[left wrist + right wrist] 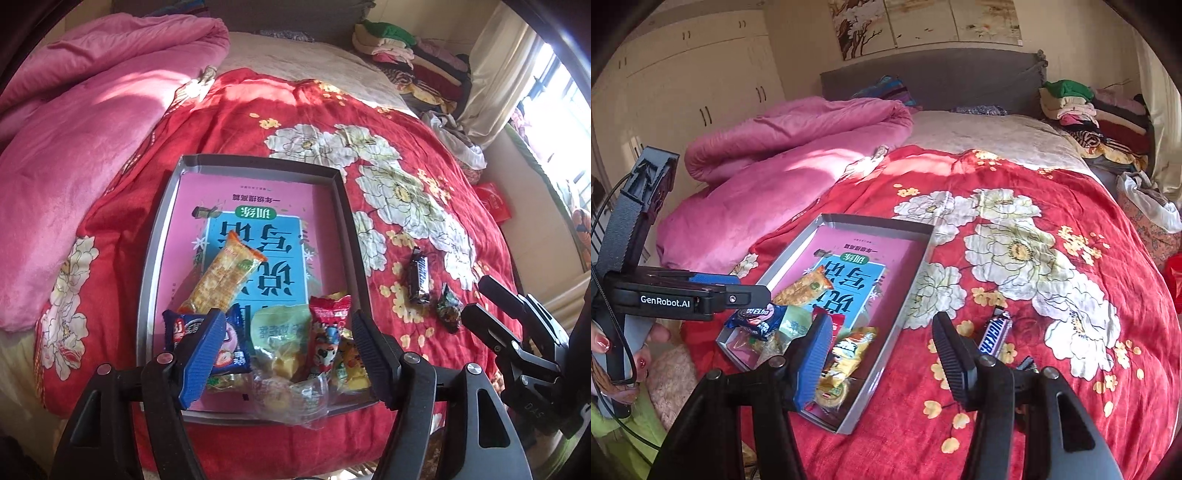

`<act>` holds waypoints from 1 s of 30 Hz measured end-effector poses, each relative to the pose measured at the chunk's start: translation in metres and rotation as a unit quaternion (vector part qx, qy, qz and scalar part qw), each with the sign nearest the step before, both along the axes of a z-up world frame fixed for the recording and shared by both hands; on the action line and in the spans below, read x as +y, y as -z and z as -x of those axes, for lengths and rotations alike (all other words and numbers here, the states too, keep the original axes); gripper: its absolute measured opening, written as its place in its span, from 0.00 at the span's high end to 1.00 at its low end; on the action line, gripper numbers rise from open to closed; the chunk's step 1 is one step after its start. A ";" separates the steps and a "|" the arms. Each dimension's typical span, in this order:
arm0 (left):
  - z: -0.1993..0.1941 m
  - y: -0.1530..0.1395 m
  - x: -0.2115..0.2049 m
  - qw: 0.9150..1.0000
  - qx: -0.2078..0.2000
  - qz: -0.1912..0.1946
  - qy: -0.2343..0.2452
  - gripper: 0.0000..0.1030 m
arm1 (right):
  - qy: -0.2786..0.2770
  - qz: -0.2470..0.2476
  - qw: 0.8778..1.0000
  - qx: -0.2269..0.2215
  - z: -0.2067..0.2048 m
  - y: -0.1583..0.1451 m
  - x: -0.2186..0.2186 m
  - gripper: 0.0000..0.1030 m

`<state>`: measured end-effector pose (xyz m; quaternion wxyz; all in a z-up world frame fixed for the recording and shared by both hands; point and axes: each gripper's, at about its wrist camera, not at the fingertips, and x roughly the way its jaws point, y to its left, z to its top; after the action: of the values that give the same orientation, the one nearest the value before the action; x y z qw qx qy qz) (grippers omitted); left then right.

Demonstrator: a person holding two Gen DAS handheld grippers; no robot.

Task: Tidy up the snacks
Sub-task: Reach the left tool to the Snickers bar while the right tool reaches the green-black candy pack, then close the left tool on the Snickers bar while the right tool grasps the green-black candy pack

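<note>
A shallow grey box [334, 177] lay on the red floral quilt [388, 122] of the bed, a pink workbook flat on its bottom, and most of the snacks were already heaped at its near end: an orange cracker pack [221, 275] lying slantwise, a blue biscuit packet [177, 328], a red sweet wrapper [328, 328] and several pale crinkled bags; two pieces were left out on the quilt to the right of the box, well apart from it, a dark chocolate bar [419, 277] and just beside it a small dark wrapped sweet [448, 308].

The left gripper [288, 347] hovered over the heaped end of the box with its fingers [205, 354] released and nothing pressed between them; the right gripper [882, 354] hung above the box's near right wall and the quilt, its fingers [947, 350] likewise spread and empty, the chocolate bar [995, 334] just to the right of them.

All these things looked light; the film wrappers would be slippery and would crumple under pressure, and the crackers inside could break. The chocolate bar seemed the stiffest, best taken across its narrow width near the middle; the small sweet would probably be safest pinched on its body rather than on its twisted ends. The soft quilt would yield under the tips, so a shallow dip would likely serve.
</note>
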<state>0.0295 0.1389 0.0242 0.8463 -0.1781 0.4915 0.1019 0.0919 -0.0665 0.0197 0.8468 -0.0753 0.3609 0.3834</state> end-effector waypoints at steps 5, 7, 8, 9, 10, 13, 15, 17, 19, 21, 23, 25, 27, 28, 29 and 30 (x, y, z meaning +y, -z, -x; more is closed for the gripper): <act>-0.019 -0.003 -0.024 1.000 0.000 -0.001 0.027 0.29 | 0.040 -0.013 0.999 0.008 -0.014 0.000 -0.034 0.45; -0.028 -0.004 -0.035 0.999 0.001 -0.004 0.040 0.29 | 0.056 -0.017 0.998 0.010 -0.020 0.000 -0.047 0.45; -0.033 -0.004 -0.041 0.999 0.002 -0.005 0.046 0.29 | 0.063 -0.019 0.998 0.010 -0.022 0.000 -0.053 0.45; -0.038 -0.004 -0.046 0.999 0.003 -0.006 0.052 0.29 | 0.069 -0.020 0.997 0.010 -0.024 0.000 -0.059 0.45; -0.043 -0.004 -0.051 0.998 0.003 -0.005 0.057 0.29 | 0.076 -0.020 0.997 0.011 -0.026 0.001 -0.065 0.45; -0.058 -0.004 -0.069 0.997 0.004 -0.005 0.075 0.29 | 0.094 -0.021 0.995 0.017 -0.032 0.004 -0.082 0.45; -0.068 -0.002 -0.080 0.996 0.006 -0.008 0.086 0.29 | 0.104 -0.018 0.994 0.022 -0.036 0.008 -0.092 0.45; -0.079 0.002 -0.091 0.995 0.011 -0.007 0.098 0.29 | 0.111 -0.013 0.993 0.027 -0.039 0.014 -0.100 0.44; -0.089 0.008 -0.100 0.994 0.017 -0.008 0.107 0.29 | 0.115 -0.007 0.993 0.033 -0.043 0.021 -0.106 0.43; -0.099 0.015 -0.109 0.993 0.024 -0.007 0.116 0.29 | 0.116 0.005 0.993 0.037 -0.046 0.029 -0.109 0.42; -0.111 0.026 -0.115 0.992 0.038 0.000 0.122 0.29 | 0.106 0.027 0.993 0.039 -0.051 0.039 -0.108 0.41; -0.122 0.037 -0.120 0.991 0.050 0.007 0.123 0.29 | 0.092 0.051 0.994 0.037 -0.054 0.049 -0.104 0.41; -0.132 0.049 -0.123 0.990 0.063 0.017 0.125 0.29 | 0.071 0.073 0.994 0.032 -0.055 0.059 -0.099 0.41; -0.137 0.055 -0.125 0.990 0.068 0.021 0.125 0.29 | 0.060 0.084 0.994 0.029 -0.055 0.064 -0.096 0.41; -0.143 0.061 -0.127 0.989 0.075 0.025 0.127 0.29 | 0.048 0.093 0.994 0.027 -0.056 0.069 -0.093 0.41; -0.148 0.067 -0.129 0.988 0.082 0.027 0.127 0.29 | 0.036 0.104 0.993 0.030 -0.057 0.075 -0.089 0.41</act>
<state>0.1771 0.0104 -0.0423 0.8042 -0.1281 0.5804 -0.0050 0.1484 -0.1552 -0.0551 0.8365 -0.1377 0.4267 0.3151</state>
